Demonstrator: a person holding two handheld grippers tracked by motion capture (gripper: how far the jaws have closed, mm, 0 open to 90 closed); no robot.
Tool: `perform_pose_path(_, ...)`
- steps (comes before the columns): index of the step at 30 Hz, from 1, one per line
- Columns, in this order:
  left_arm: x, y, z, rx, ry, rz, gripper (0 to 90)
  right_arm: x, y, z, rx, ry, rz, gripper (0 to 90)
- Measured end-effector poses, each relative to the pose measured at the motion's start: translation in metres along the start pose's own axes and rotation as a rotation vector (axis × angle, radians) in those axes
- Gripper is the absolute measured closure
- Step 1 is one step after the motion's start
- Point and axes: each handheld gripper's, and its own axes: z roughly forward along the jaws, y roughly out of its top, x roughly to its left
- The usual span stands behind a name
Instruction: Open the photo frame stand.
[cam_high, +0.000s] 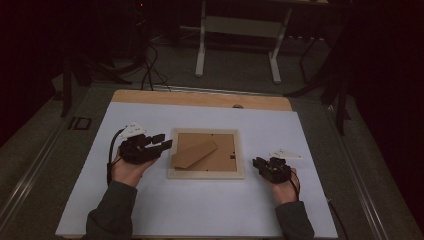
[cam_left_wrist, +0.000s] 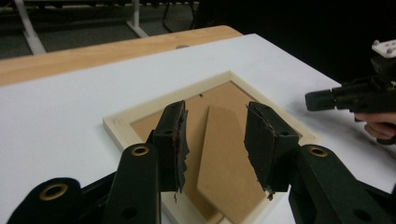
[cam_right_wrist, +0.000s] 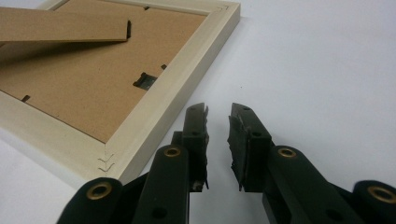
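Left gripper (cam_high: 164, 141) is held open over the picture frame's (cam_high: 205, 173) left edge; right gripper (cam_high: 258, 163), narrowly parted, is flanked by bare white sheet (cam_high: 200, 210).

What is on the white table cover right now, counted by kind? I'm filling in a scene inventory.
Picture frame, lying face down with its brown backing board and stand flap up: 1
Handheld claw: 2, the left claw and the right claw, both open and holding nothing
Total: 3
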Motion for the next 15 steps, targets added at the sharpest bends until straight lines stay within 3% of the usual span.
perform_pose_path(6,0.003,0.015,0.01,0.02,-0.002,-0.028,56.6,-0.001,0.0,0.001,0.0,0.005,0.005,74.8)
perform_pose_path(15,0.01,0.021,0.034,0.097,-0.066,-0.088,52.9,0.001,0.0,0.0,-0.004,0.009,-0.003,73.5)
